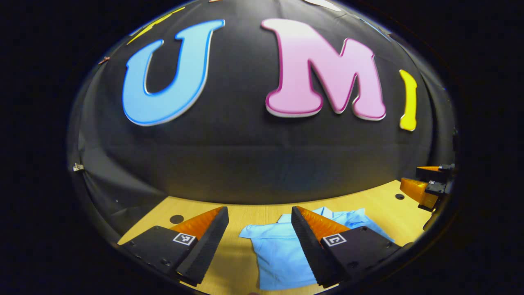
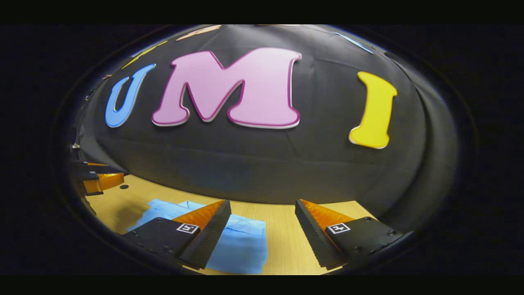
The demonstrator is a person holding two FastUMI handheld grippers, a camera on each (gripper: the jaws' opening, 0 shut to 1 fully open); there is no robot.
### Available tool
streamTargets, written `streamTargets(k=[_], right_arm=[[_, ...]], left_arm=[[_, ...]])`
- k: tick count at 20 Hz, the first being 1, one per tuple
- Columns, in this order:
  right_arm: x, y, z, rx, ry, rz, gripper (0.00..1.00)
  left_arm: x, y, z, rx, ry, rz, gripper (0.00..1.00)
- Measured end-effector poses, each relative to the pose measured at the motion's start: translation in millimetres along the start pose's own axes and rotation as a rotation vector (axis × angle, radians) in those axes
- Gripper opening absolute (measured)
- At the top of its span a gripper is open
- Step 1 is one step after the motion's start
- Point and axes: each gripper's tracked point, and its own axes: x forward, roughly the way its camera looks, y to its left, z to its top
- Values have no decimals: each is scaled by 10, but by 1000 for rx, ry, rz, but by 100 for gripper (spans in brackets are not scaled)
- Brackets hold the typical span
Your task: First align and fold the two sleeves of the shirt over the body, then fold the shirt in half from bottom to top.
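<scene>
A light blue short-sleeved shirt [image 1: 278,252] lies flat on the wooden table [image 1: 368,205], its collar [image 1: 325,211] toward the black wall. One sleeve [image 1: 250,232] sticks out to the left. My left gripper [image 1: 259,209] hovers open over the shirt's left half, with nothing between its fingers. In the right gripper view the shirt [image 2: 241,246] lies low and left, partly behind one finger [image 2: 204,239]. My right gripper [image 2: 262,203] is open too, above the shirt's edge and bare table [image 2: 286,237]. Each gripper appears at the other view's rim: the right gripper [image 1: 425,188], the left gripper [image 2: 98,180].
The black cloth wall [image 1: 262,164] rises right behind the table's far edge. Small dark round holes [image 1: 177,218] [image 1: 399,196] [image 2: 124,187] mark the tabletop near its corners.
</scene>
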Motion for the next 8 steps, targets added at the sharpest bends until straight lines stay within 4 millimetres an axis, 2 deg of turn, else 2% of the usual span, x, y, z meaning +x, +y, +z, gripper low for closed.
streamTargets(k=[2,5,6,8], right_arm=[[-466,-38,326,-19,-34,-17,99],[-1202,-74,794,-21,-90,-30,97],[-1477,-144,879,-16,-98,-36,97],[-1970,-88,997,-4,-92,-22,97]], left_arm=[[-521,-45,261,2,-43,-16,96],[-1363,-156,661,-10,-111,-50,96],[-1653,-164,754,-8,-132,-54,96],[-2211,-192,877,14,-164,-55,96]])
